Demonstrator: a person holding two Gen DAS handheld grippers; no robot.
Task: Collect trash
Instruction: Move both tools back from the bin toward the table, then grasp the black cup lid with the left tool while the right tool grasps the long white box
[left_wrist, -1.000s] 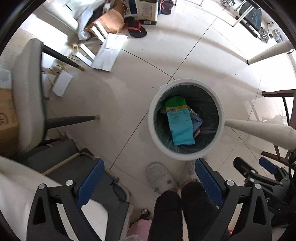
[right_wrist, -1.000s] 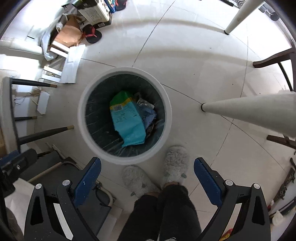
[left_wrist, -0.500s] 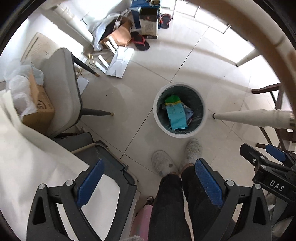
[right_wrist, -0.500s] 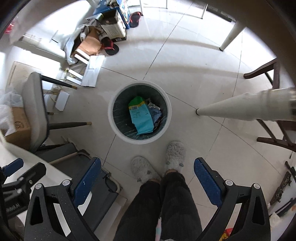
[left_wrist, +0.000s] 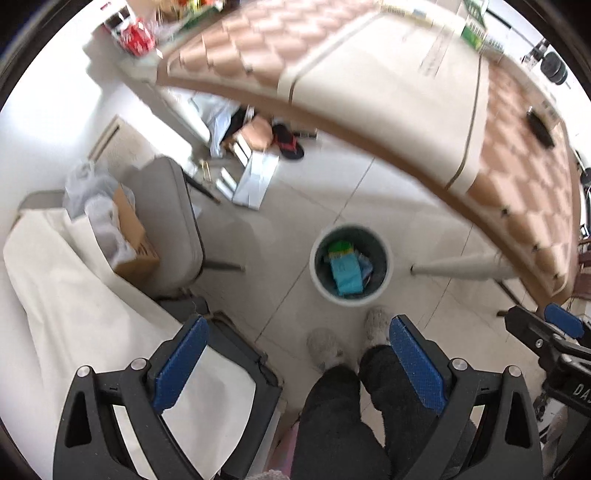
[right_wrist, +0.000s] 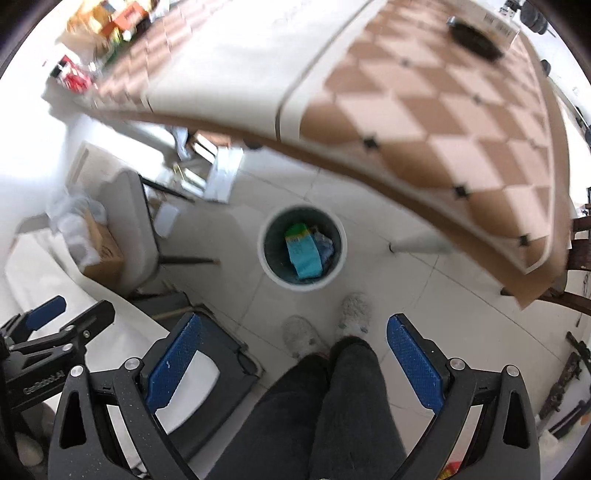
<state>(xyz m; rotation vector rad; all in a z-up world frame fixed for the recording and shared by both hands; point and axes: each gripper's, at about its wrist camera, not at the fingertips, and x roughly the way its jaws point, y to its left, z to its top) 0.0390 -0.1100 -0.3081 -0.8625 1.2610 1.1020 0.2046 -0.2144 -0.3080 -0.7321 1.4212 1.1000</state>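
Note:
A white-rimmed trash bin (left_wrist: 384, 275) with a dark liner stands on the tiled floor far below; it also shows in the right wrist view (right_wrist: 265, 254). A teal and green packet (left_wrist: 345, 272) lies inside on other scraps, also seen in the right wrist view (right_wrist: 303, 252). My left gripper (left_wrist: 299, 363) is open and empty, high above the floor. My right gripper (right_wrist: 293, 360) is open and empty at a similar height. Each gripper shows at the edge of the other's view.
A table with a brown checked cloth (left_wrist: 517, 155) (right_wrist: 424, 110) spans the top, holding packets at its far left (right_wrist: 74, 75) and a dark object (right_wrist: 474, 35). A grey chair (left_wrist: 170, 225), a cardboard box (left_wrist: 133, 236) and floor clutter (left_wrist: 255, 177) lie left. The person's legs and slippers (right_wrist: 354, 308) stand below.
Both grippers have risen well above the bin, which now looks much smaller. The tabletop has come into view at the top. Both stay open and empty.

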